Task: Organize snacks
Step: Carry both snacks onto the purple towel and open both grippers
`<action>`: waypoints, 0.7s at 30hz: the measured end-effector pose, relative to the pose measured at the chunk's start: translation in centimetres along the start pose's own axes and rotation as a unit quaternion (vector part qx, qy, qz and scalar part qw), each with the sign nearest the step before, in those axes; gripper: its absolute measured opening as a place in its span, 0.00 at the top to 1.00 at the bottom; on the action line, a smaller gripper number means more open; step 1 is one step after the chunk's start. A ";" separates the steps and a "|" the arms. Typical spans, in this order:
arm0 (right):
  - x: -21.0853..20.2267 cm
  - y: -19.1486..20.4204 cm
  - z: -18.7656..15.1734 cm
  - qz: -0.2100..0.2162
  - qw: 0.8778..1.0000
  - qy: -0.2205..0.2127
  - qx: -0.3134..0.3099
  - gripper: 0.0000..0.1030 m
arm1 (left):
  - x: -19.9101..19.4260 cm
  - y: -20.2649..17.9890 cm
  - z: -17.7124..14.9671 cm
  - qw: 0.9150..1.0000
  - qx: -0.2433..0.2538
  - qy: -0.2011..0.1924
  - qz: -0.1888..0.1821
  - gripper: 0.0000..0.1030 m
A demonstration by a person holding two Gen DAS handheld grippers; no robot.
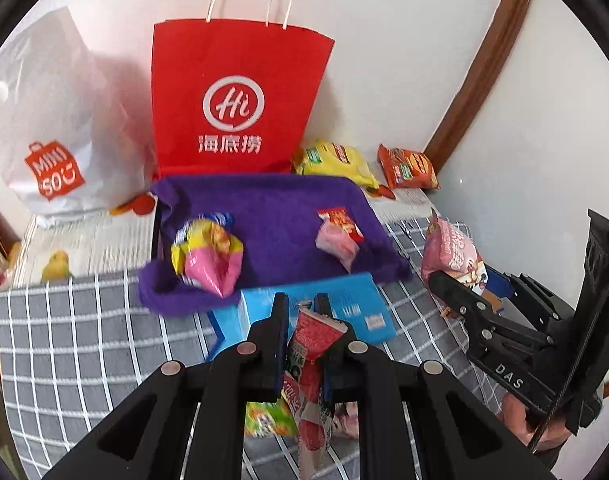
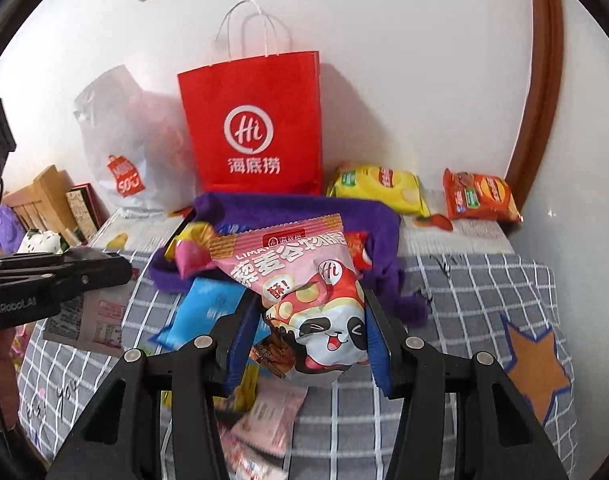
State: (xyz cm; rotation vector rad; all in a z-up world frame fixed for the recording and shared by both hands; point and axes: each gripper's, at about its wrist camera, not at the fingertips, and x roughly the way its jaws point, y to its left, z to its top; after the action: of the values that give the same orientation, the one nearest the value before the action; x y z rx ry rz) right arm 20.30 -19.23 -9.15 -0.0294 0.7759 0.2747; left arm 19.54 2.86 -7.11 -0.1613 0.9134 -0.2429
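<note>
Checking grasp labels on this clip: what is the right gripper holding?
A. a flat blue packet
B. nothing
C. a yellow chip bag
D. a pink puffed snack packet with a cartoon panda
D: in the right wrist view the right gripper has its blue pads pressed on both sides of the pink puffed snack packet with a cartoon panda.
</note>
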 end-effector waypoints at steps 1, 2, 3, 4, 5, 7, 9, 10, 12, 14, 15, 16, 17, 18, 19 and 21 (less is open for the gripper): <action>0.4 -0.1 0.6 -0.002 1.000 -0.001 0.000 0.52 | 0.2 0.2 0.4 1.000 0.001 -0.001 0.001 0.88; 0.8 -0.2 1.1 -0.002 1.000 -0.001 0.000 0.52 | 0.5 0.4 1.0 1.000 0.000 -0.002 0.001 0.88; 1.4 -0.4 1.7 -0.002 1.000 -0.001 0.000 0.52 | 0.7 0.6 1.4 1.000 -0.001 -0.004 -0.001 0.88; 1.8 -0.4 2.3 -0.002 1.000 -0.001 0.000 0.52 | 1.0 0.8 1.8 1.000 -0.002 -0.007 -0.002 0.88; 2.1 -0.5 2.6 -0.003 1.000 -0.001 0.000 0.52 | 1.3 1.0 2.3 1.000 -0.002 -0.008 -0.002 0.88; 3.0 -0.5 3.6 -0.001 1.000 -0.001 0.000 0.52 | 2.0 1.5 3.3 1.000 -0.003 -0.007 0.000 0.88; 3.9 -0.6 4.5 0.002 1.000 -0.001 -0.001 0.52 | 2.6 1.9 4.2 1.000 -0.005 -0.006 0.002 0.88; 4.2 -0.6 4.9 0.003 1.000 -0.002 -0.002 0.52 | 3.0 2.1 4.6 1.000 -0.004 -0.007 0.005 0.88; 5.0 -0.5 5.8 0.004 1.000 -0.002 -0.002 0.52 | 3.5 2.6 5.7 1.000 -0.005 -0.008 0.012 0.88; 5.9 -0.5 6.8 0.009 1.000 -0.003 -0.002 0.52 | 4.2 3.0 6.6 1.000 -0.009 -0.008 0.015 0.88; 6.4 -0.4 7.3 0.011 1.000 -0.004 -0.003 0.52 | 4.6 3.2 7.1 1.000 -0.011 -0.008 0.014 0.88; 6.8 -0.3 7.8 0.014 1.000 -0.006 -0.005 0.52 | 5.0 3.4 7.5 1.000 -0.013 -0.008 0.013 0.88; 7.2 -0.3 8.2 0.017 1.000 -0.006 -0.006 0.52 | 5.3 3.5 7.8 1.000 -0.015 -0.007 0.012 0.88; 7.7 -0.3 8.5 0.022 1.000 -0.006 -0.006 0.52 | 5.7 3.6 8.0 1.000 -0.017 -0.006 0.010 0.88; 8.5 -0.4 8.8 0.029 1.000 -0.002 -0.006 0.52 | 6.3 3.7 8.3 1.000 -0.020 -0.004 0.009 0.88; 9.9 -0.5 8.9 0.038 0.999 0.009 -0.007 0.52 | 7.5 4.0 8.5 1.000 -0.023 0.000 0.006 0.88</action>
State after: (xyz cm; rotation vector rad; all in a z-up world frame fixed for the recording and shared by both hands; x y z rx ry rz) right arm 33.24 -16.25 -9.68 -0.0148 0.7938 0.3523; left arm 31.31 4.90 -8.63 -0.1989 0.9204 -0.2103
